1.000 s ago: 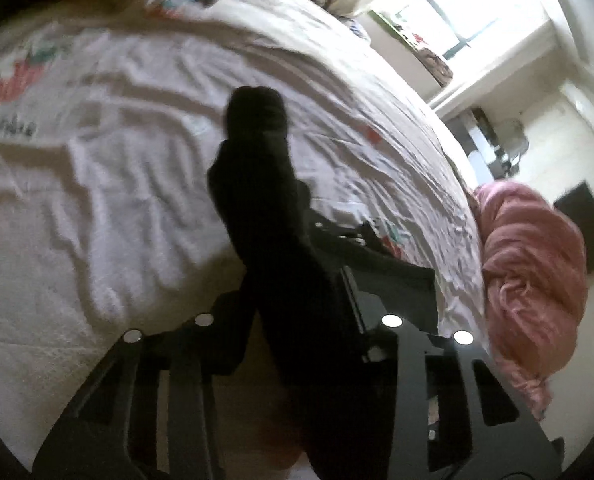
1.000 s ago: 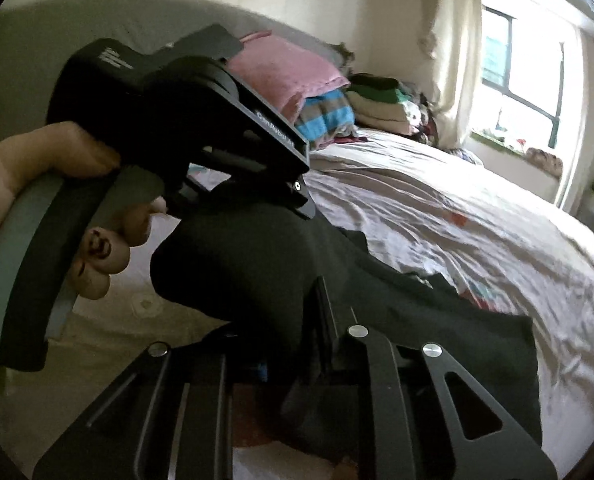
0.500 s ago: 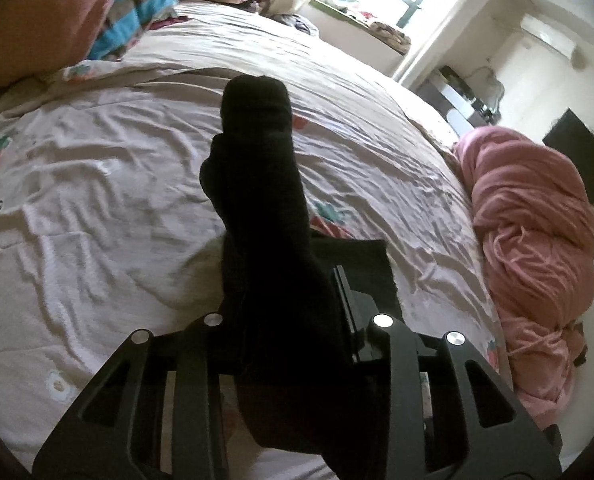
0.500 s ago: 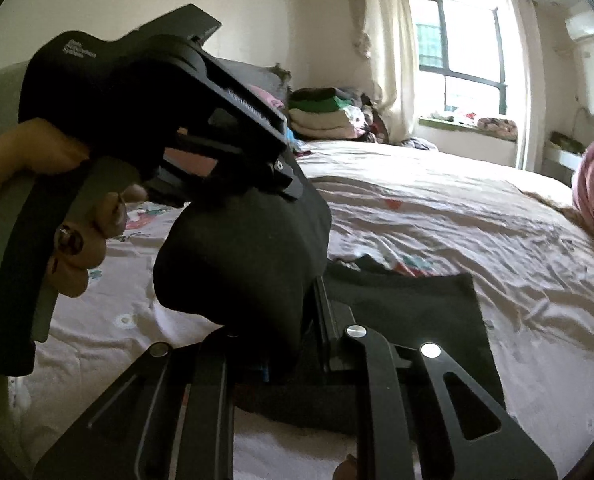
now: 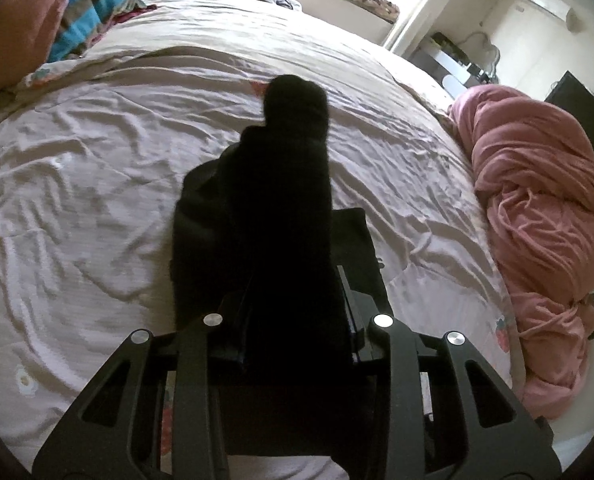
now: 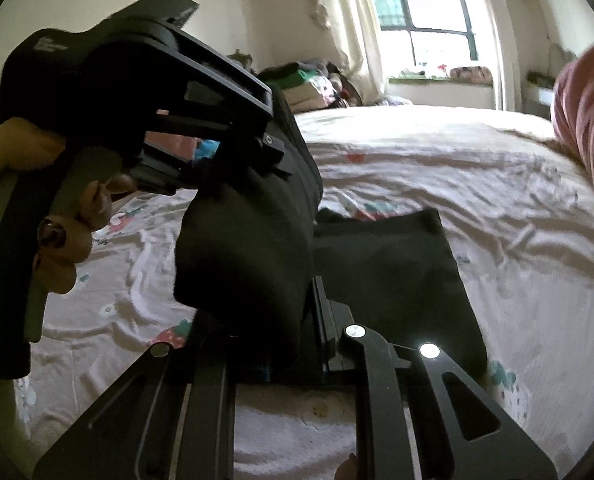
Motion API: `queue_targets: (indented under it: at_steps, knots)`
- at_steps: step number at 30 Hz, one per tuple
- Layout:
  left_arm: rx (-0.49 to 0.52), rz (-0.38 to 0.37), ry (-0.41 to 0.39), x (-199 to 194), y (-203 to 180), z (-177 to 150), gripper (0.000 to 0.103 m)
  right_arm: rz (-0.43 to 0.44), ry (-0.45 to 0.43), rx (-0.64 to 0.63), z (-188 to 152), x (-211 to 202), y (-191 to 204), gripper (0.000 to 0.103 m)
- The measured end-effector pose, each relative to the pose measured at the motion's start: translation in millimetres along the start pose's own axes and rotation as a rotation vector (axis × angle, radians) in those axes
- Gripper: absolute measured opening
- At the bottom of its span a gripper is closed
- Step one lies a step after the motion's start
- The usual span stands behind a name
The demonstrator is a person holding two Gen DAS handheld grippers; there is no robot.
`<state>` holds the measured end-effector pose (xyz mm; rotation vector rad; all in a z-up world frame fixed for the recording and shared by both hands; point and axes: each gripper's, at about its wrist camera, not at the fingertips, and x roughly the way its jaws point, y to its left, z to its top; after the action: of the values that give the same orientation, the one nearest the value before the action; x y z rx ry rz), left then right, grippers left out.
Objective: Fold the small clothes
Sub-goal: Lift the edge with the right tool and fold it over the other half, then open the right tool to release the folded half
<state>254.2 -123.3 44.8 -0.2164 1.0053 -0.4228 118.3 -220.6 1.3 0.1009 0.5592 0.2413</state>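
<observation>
A small black garment (image 5: 281,200) hangs partly lifted over the bed. One end rises in a thick fold while its lower part (image 6: 397,272) lies flat on the sheet. My left gripper (image 5: 293,300) is shut on the fold, and the cloth hides its pads. In the right wrist view that same left gripper (image 6: 273,148) is at the upper left, held by a hand (image 6: 69,248), with the cloth draped below it. My right gripper (image 6: 277,312) is shut on the same garment, close beside the left one.
The bed sheet (image 5: 97,160) is pale, wrinkled and printed with small flowers. A pink blanket (image 5: 537,200) is bundled along the bed's right edge. A striped pillow (image 5: 93,12) and stacked clothes (image 6: 309,84) lie at the far end, near the window (image 6: 425,8).
Both grippers have carried the black garment sideways across the bed and rolled. The lower part of the garment now lies flatter and squarer on the sheet.
</observation>
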Motion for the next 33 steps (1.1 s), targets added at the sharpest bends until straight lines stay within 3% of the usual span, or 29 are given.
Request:
queue_targets:
  at_steps: [16, 21, 25, 31, 33]
  knots:
    - [-0.020, 0.006, 0.054, 35, -9, 0, 0.033, 0.115, 0.186, 0.443, -31, 31, -83, 0.018]
    - [-0.018, 0.010, 0.062, 35, -6, -4, 0.033, 0.125, 0.197, 0.484, -36, 29, -85, 0.023]
    - [-0.018, 0.018, 0.059, 33, -2, -7, 0.035, 0.132, 0.201, 0.510, -33, 23, -89, 0.033]
    - [-0.010, 0.038, 0.043, 27, 3, -10, 0.036, 0.141, 0.181, 0.486, -26, 3, -96, 0.060]
    - [-0.009, 0.038, 0.038, 26, 5, -12, 0.041, 0.152, 0.174, 0.479, -21, -5, -101, 0.067]
